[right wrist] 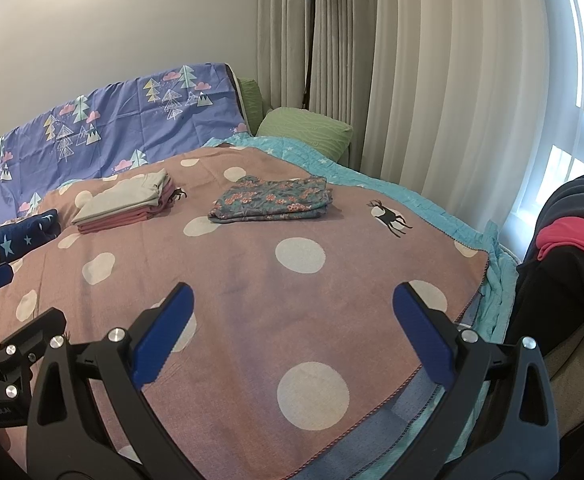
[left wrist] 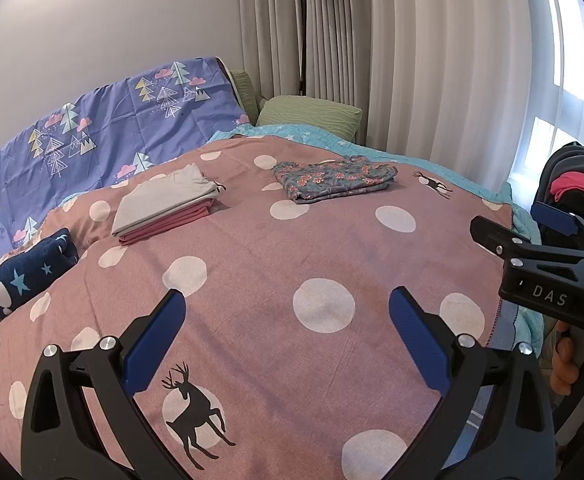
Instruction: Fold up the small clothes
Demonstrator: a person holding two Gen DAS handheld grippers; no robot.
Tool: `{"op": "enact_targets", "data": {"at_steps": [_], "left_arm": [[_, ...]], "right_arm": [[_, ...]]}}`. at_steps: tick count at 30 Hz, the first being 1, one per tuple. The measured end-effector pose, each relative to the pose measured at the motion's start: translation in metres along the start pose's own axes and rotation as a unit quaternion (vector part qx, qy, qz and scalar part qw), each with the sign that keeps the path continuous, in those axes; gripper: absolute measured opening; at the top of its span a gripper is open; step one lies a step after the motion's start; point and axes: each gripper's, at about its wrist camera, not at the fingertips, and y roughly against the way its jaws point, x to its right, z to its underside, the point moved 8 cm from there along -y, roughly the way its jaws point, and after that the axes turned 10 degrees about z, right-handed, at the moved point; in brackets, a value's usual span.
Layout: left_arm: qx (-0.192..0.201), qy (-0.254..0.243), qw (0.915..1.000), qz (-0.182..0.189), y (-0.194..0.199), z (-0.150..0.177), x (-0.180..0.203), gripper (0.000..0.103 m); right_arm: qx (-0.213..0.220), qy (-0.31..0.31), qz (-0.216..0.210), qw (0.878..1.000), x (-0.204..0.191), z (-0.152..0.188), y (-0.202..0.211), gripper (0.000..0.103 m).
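A folded floral garment point(left wrist: 333, 179) point(right wrist: 271, 199) lies on the far part of the pink dotted blanket point(left wrist: 260, 280) point(right wrist: 252, 292). A folded stack of grey and pink clothes point(left wrist: 166, 206) point(right wrist: 126, 202) lies to its left. A pile of dark and pink clothes point(left wrist: 575, 184) point(right wrist: 571, 232) sits off the bed at the right. My left gripper point(left wrist: 286, 340) is open and empty above the near blanket. My right gripper point(right wrist: 292, 332) is open and empty above the blanket's right side; it also shows at the right edge of the left wrist view point(left wrist: 531, 252).
A rolled navy star blanket point(left wrist: 20, 280) point(right wrist: 12, 240) lies at the left. A purple tree-print sheet point(left wrist: 104, 132) point(right wrist: 112, 128) covers the headboard side. A green pillow point(left wrist: 309, 116) point(right wrist: 305, 130), a black floor lamp point(left wrist: 299, 20) point(right wrist: 305, 20) and curtains stand behind.
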Motion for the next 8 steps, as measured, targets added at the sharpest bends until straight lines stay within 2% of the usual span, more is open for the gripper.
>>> {"op": "enact_targets", "data": {"at_steps": [8], "left_arm": [[-0.001,0.0,1.0,0.0,-0.0002,0.0016,-0.0006,0.102]], "right_arm": [[-0.001,0.001,0.0,1.0,-0.0014,0.0012,-0.0019,0.101]]}}
